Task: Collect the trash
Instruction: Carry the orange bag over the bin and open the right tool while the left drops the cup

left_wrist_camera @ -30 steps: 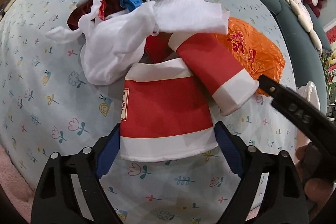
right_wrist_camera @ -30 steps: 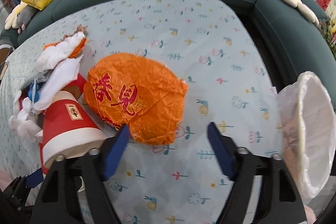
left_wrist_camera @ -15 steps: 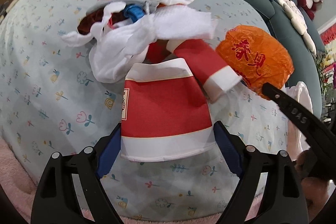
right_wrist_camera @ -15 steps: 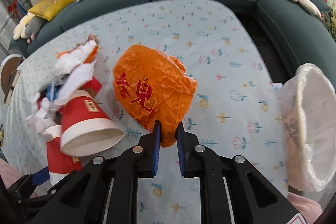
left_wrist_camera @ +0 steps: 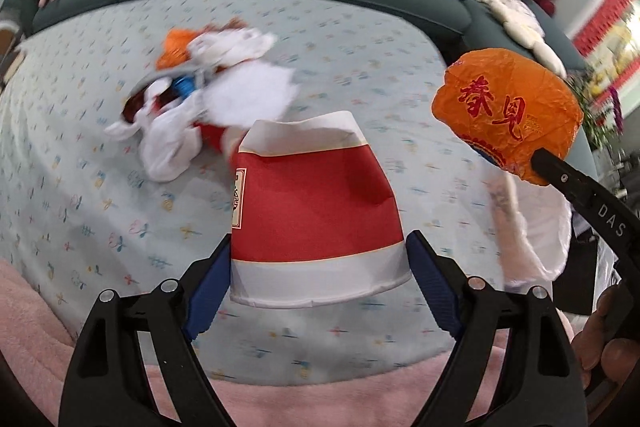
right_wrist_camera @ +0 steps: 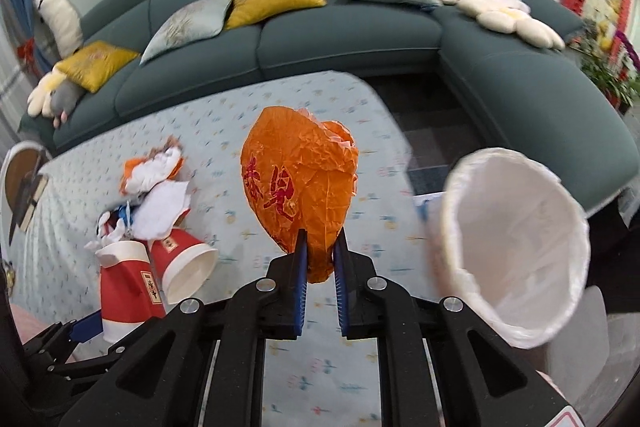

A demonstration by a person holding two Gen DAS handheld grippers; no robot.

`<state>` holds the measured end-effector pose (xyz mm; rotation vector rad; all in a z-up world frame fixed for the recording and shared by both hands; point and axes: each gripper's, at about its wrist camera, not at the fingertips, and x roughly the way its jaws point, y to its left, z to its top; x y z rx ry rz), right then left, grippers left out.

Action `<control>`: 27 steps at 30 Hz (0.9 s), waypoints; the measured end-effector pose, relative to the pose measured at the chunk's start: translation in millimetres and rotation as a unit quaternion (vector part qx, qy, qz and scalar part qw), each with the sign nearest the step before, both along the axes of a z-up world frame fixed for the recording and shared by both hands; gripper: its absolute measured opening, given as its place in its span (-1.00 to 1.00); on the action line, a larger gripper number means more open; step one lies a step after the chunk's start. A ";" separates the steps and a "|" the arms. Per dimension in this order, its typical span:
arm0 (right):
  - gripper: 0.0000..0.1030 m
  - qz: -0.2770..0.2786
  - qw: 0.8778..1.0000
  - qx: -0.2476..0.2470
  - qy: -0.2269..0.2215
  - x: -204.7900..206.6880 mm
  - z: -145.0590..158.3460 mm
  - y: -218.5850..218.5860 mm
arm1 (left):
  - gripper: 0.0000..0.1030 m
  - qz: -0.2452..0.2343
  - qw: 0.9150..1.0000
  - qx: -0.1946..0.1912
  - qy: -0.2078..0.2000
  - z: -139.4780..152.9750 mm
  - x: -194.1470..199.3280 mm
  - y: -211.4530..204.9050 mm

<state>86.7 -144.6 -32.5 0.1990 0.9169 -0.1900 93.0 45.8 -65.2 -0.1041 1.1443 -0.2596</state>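
Right wrist view, left to right: our left gripper clamps the red paper cup, our right gripper pinches the orange bag dead ahead, and the lined bin gapes just right, nearest that gripper.

Left tongs wide; right tongs pinched.

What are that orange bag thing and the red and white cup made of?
The orange bag, pinched in the right hand-held gripper, looks like thin plastic film: crinkled, slightly glossy, printed with red characters. The red and white cup, held in the left hand-held gripper, looks like matte paper, its wall creased and dented.
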 end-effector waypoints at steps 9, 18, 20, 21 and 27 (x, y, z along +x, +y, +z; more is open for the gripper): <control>-0.78 -0.056 0.998 -0.010 -0.015 -41.7 11.9 -57.9 | 0.56 -0.075 0.997 0.000 -0.035 27.4 -16.7 -76.5; -0.78 -0.115 0.993 -0.017 -0.019 -71.9 8.6 -114.6 | 0.56 -0.150 0.988 0.001 -0.046 31.4 -24.4 -153.9; -0.78 -0.128 0.992 -0.016 -0.017 -76.6 5.6 -126.7 | 0.56 -0.170 0.984 -0.001 -0.047 31.0 -25.5 -171.3; -0.78 -0.133 0.991 -0.015 -0.016 -78.6 3.8 -131.8 | 0.56 -0.177 0.983 -0.001 -0.048 30.6 -25.8 -178.0; -0.78 -0.163 0.987 -0.008 -0.007 -87.5 -7.9 -163.2 | 0.57 -0.222 0.974 -0.012 -0.046 26.1 -26.9 -222.4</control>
